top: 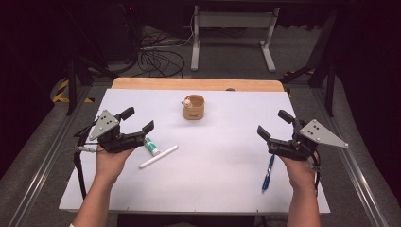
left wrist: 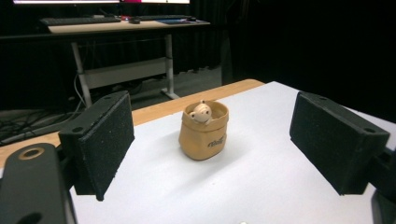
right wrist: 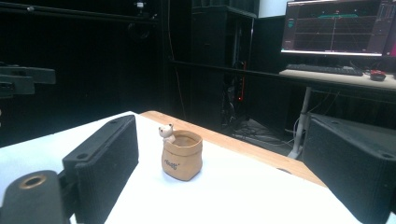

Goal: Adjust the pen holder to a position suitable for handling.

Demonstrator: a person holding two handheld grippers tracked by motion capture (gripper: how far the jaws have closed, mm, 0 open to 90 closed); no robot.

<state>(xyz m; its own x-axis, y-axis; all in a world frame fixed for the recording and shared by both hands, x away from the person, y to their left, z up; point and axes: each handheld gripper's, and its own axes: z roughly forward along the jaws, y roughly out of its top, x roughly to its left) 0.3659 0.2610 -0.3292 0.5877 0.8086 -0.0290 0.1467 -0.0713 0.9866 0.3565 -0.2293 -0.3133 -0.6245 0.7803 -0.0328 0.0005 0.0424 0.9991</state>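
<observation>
A small tan pouch-shaped cup (top: 193, 108) with a little bear figure at its rim stands at the table's far middle; it also stands ahead of the jaws in the left gripper view (left wrist: 203, 130) and the right gripper view (right wrist: 181, 155). My left gripper (top: 140, 120) hovers at the left, open and empty. A green-and-white tube (top: 151, 146) and a white stick (top: 159, 156) lie just right of it. My right gripper (top: 274, 125) is held at the right, open and empty. A blue pen (top: 268, 173) lies below it.
The white table sheet (top: 217, 156) ends in a wooden strip (top: 198, 84) at the far edge. Beyond are a desk frame (top: 232, 33), floor cables and a desk with a monitor (right wrist: 337, 28).
</observation>
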